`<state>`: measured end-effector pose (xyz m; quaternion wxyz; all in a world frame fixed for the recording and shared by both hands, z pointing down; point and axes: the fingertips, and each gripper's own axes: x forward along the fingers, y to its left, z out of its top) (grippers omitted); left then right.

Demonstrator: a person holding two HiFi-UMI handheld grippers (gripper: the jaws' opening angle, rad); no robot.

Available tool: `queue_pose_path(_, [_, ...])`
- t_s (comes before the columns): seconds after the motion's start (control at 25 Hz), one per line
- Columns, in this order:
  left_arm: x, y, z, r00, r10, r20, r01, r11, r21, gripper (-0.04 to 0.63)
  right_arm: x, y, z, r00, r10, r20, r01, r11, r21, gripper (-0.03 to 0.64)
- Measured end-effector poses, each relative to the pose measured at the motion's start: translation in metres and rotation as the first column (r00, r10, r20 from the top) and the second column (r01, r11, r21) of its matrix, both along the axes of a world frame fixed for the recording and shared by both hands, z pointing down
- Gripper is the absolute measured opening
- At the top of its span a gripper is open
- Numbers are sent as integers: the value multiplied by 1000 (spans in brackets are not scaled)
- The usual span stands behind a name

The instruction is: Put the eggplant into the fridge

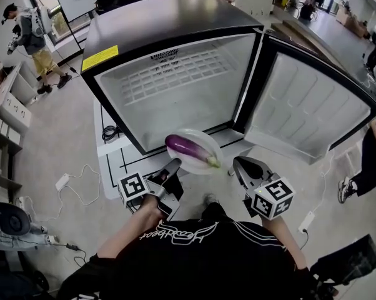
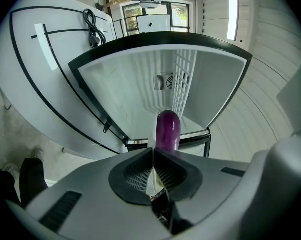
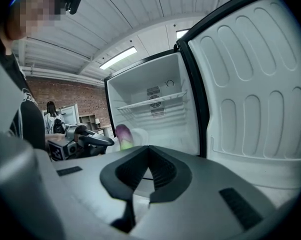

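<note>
The biggest thing is the fridge (image 1: 169, 36), black outside and white inside. It stands straight ahead of both pairs of jaws. Its door (image 1: 306, 111), also white on the inner side, is swung fully open and lies ahead of the right jaws and to their right. Inside, a white wire shelf (image 1: 175, 74) sits in the upper part, and the compartment looks to hold nothing else.

Between the jaws and the fridge opening is a round white plate (image 1: 199, 137). On it lies the long glossy purple eggplant (image 1: 188, 149), its green stem end pointing toward the right gripper.

The left gripper (image 1: 174, 164) has its jaws nearly together, pinched on the near rim of the plate. In the left gripper view the thin white rim runs between the pads, and the eggplant is just beyond the jaw tips, in line with the open compartment. The right gripper (image 1: 241, 166) has its jaws together with nothing between them. It is just beside the plate but does not touch it.

I judge the task about half done: the door is open and the eggplant is carried up to the opening, but it is not yet inside. What is left is to bring the plate in, set it down and let go of the rim.
</note>
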<state>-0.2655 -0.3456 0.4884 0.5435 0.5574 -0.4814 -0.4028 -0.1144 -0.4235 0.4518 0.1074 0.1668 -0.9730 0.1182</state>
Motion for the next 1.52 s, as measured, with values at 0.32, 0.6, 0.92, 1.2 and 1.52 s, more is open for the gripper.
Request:
queue_pose_path(0.32, [-7, -41, -1, 1000, -20, 11, 20, 1000, -17, 20, -12, -33, 2, 999, -38, -6, 38, 999, -13, 6])
queue_pose_path(0.6, [-21, -71, 15, 997, -54, 51, 58, 995, -77, 20, -28, -56, 4, 997, -80, -9, 80, 996, -26, 6])
queue_pose_path(0.92, [-41, -98, 30, 990, -114, 83, 123, 985, -117, 20, -43, -72, 14, 993, -119, -15, 118, 992, -46, 6])
queue_pose_path(1.2, [-59, -119, 40, 978, -177, 114, 192, 971, -143, 20, -55, -72, 22, 987, -157, -19, 155, 985, -74, 6])
queue_pose_path(1.52, [-78, -139, 52, 962, -232, 143, 254, 954, -161, 20, -76, -71, 32, 977, -211, -40, 207, 974, -94, 6])
